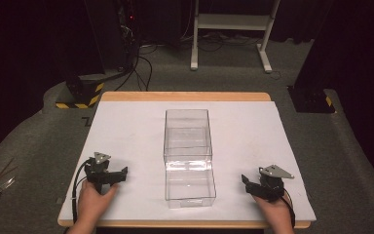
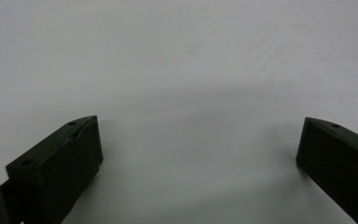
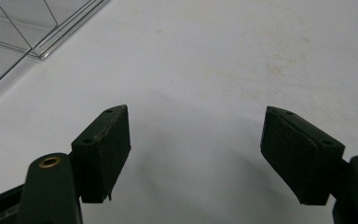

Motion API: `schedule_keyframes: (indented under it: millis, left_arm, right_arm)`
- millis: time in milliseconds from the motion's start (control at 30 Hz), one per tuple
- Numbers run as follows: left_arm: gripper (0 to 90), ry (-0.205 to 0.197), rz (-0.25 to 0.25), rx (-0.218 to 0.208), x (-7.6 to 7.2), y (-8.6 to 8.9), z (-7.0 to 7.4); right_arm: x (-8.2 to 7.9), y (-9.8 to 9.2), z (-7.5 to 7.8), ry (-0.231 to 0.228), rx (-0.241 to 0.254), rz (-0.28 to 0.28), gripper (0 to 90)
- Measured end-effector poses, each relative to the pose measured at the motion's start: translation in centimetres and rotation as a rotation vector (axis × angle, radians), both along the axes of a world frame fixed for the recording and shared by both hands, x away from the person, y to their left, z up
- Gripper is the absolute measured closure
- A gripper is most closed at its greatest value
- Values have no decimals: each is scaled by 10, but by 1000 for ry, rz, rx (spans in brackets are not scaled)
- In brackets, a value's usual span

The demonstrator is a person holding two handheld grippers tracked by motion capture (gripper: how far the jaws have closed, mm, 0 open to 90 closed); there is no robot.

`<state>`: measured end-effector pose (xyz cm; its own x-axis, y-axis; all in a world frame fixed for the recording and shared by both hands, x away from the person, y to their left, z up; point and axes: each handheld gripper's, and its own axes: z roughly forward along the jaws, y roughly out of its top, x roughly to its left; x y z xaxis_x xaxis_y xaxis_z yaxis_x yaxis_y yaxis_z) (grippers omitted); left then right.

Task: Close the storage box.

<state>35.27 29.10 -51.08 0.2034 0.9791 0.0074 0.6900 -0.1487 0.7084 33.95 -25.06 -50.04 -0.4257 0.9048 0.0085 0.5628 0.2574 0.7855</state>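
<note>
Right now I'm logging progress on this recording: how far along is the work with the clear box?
Nothing looks done yet: the clear box sits untouched mid-table on the white sheet. In hand: nothing. The left hand-held gripper and right hand-held gripper rest near the table's front edge on either side of the box, jaws wide apart and empty, both pointing toward it. Everything remains: reaching in and handling the box.

The clear box point(image 3: 23, 28) is cut off by the right gripper view's upper-left edge.

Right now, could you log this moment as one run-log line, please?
left gripper: open, empty | right gripper: open, empty | clear box: between them, untouched
</note>
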Motion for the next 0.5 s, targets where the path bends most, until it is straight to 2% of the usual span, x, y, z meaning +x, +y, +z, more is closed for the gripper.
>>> schedule_keyframes:
  millis: [400, 500]
  left_arm:
    - [5, -1, 0, 0, 0, 0, 0]
    - [5, 0, 0, 1, 0, 0, 0]
  right_arm:
    - [-1, 0, 0, -1, 6, -1, 247]
    - [-2, 0, 1, -22, -4, 7, 247]
